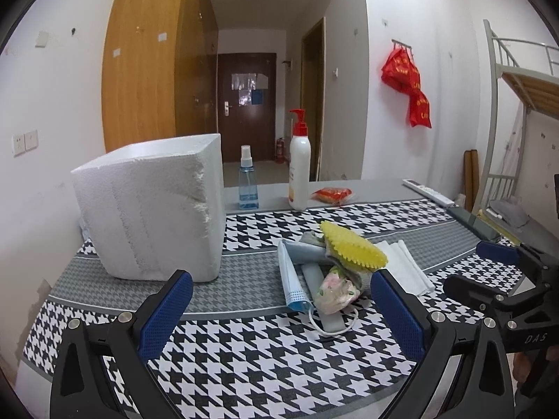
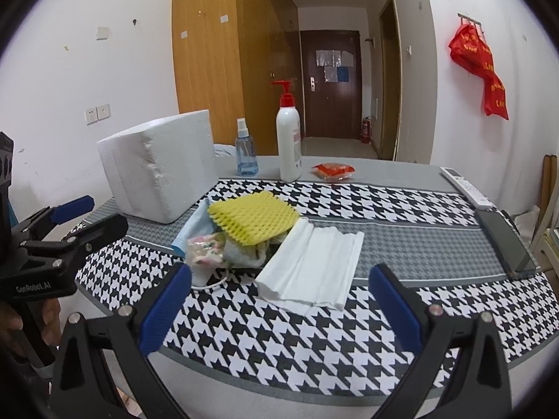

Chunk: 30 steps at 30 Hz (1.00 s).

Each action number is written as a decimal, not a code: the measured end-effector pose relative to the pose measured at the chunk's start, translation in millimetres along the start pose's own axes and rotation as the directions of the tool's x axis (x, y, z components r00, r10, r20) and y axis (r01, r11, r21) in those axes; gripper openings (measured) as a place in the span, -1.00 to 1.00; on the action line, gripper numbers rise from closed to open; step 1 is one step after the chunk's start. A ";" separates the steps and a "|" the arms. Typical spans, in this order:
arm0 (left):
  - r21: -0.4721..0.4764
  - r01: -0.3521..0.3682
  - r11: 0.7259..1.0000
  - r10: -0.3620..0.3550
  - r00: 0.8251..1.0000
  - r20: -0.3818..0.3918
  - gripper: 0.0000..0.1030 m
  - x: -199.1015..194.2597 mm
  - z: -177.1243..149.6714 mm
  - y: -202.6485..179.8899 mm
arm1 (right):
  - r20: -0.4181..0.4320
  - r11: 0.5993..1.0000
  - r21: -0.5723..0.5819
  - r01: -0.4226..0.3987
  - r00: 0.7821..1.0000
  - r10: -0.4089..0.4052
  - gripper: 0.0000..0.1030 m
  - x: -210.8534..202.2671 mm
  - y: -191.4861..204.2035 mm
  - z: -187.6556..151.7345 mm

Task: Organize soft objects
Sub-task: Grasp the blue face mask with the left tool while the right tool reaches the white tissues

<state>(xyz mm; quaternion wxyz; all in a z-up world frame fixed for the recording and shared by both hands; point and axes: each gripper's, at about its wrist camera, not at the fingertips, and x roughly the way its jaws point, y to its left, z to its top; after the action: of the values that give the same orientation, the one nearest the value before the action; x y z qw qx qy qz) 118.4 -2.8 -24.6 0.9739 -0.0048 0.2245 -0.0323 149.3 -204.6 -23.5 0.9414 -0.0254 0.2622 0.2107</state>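
A heap of soft things lies mid-table: a yellow foam net [image 1: 353, 248] [image 2: 253, 216] on top, a blue face mask [image 1: 291, 279] [image 2: 190, 232], a floral cloth [image 1: 337, 289] [image 2: 206, 249] and a folded white tissue [image 2: 314, 262] [image 1: 408, 265] to its right. A white foam box [image 1: 153, 209] [image 2: 157, 171] stands to the left. My left gripper [image 1: 281, 314] is open, a little short of the heap. My right gripper [image 2: 279, 309] is open too, just before the tissue. Both hold nothing. The left gripper [image 2: 75, 216] also shows at the right wrist view's left edge.
Behind the heap stand a blue spray bottle [image 1: 248, 185] [image 2: 246, 153] and a white pump bottle [image 1: 299, 167] [image 2: 288, 139], with a red packet [image 1: 332, 195] [image 2: 333, 170]. A white remote [image 2: 464, 186] and a dark phone [image 2: 505, 244] lie near the right edge of the houndstooth tablecloth [image 2: 401, 335].
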 end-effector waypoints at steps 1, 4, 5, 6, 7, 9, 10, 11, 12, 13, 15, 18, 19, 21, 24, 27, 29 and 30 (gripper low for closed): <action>-0.005 0.004 1.000 -0.004 1.000 -0.011 0.98 3.2 1.0 0.9 | -0.007 1.000 0.001 0.002 1.000 -0.002 0.99 2.8 -1.1 1.2; -0.016 -0.007 1.000 0.006 0.998 -0.058 0.98 16.8 3.9 4.4 | -0.027 1.000 0.007 0.016 1.000 -0.015 0.99 10.4 -4.4 4.0; -0.018 -0.011 1.000 0.010 0.997 -0.070 0.98 20.5 4.5 5.7 | -0.033 1.000 0.008 0.017 0.999 -0.016 0.99 12.5 -5.4 4.7; -0.020 -0.013 1.000 0.011 0.997 -0.081 0.98 24.8 5.1 7.0 | -0.041 1.000 0.009 0.016 0.999 -0.016 0.99 14.9 -6.7 5.4; -0.019 -0.015 1.000 0.014 0.996 -0.087 0.98 26.8 4.8 7.5 | -0.052 1.000 0.010 0.016 0.999 -0.016 0.99 17.8 -7.9 5.7; -0.011 -0.024 1.000 0.023 0.995 -0.098 0.98 32.6 5.7 7.4 | -0.068 1.000 0.007 0.015 0.998 -0.015 0.99 23.8 -9.6 6.0; -0.007 -0.023 1.000 0.022 0.994 -0.102 0.98 35.3 6.6 7.0 | -0.074 1.000 0.004 0.014 0.997 -0.014 0.99 26.4 -10.4 6.1; -0.006 -0.023 1.000 0.022 0.994 -0.109 0.98 38.8 7.8 6.7 | -0.078 1.000 0.003 0.011 0.997 -0.011 0.99 29.0 -11.6 6.9; -0.008 -0.022 1.000 0.021 0.993 -0.113 0.98 42.0 9.0 6.7 | -0.079 1.000 0.003 0.008 0.997 -0.007 0.99 30.3 -12.3 7.7; -0.008 -0.019 1.000 0.018 0.993 -0.119 0.98 44.9 10.3 6.3 | -0.080 1.000 0.002 0.002 0.997 -0.001 0.99 31.5 -12.6 8.5; -0.005 -0.021 1.000 0.020 0.991 -0.133 0.98 52.3 13.3 5.0 | -0.086 1.000 -0.007 -0.007 0.996 0.006 0.99 35.4 -12.6 10.3; -0.020 -0.024 0.999 0.021 0.987 -0.160 0.98 63.3 17.0 6.2 | -0.094 1.000 -0.012 -0.013 0.995 0.012 0.99 40.2 -13.6 11.7; -0.027 -0.022 0.999 0.017 0.986 -0.163 0.97 65.2 17.8 6.3 | -0.097 1.000 -0.012 -0.016 0.995 0.015 0.99 41.5 -14.2 12.1; -0.031 -0.020 0.999 0.015 0.985 -0.173 0.97 70.4 19.3 6.6 | -0.099 1.000 -0.014 -0.013 0.995 0.011 0.99 44.3 -15.4 13.6; -0.021 -0.017 1.000 0.013 0.982 -0.191 0.96 77.4 19.7 4.4 | -0.106 1.000 -0.011 -0.017 0.994 0.016 0.99 47.3 -17.5 15.4; -0.015 -0.027 1.000 0.023 0.975 -0.223 0.96 86.1 19.8 4.0 | -0.123 1.000 -0.011 -0.023 0.992 0.021 0.99 53.0 -19.2 15.2; -0.016 -0.034 0.999 0.029 0.968 -0.250 0.93 94.2 19.5 5.6 | -0.140 1.000 -0.008 -0.020 0.990 0.019 0.99 58.1 -21.3 15.0; -0.014 -0.037 0.999 0.033 0.967 -0.253 0.84 95.8 19.6 5.8 | -0.150 1.000 -0.005 -0.022 0.988 0.021 0.99 60.8 -22.6 14.9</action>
<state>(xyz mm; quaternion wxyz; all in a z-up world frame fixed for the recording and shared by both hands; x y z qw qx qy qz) 213.3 -3.4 -49.0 0.9377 -0.0056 0.3472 -0.0134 212.9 -199.5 -42.7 0.9166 -0.0413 0.3318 0.2191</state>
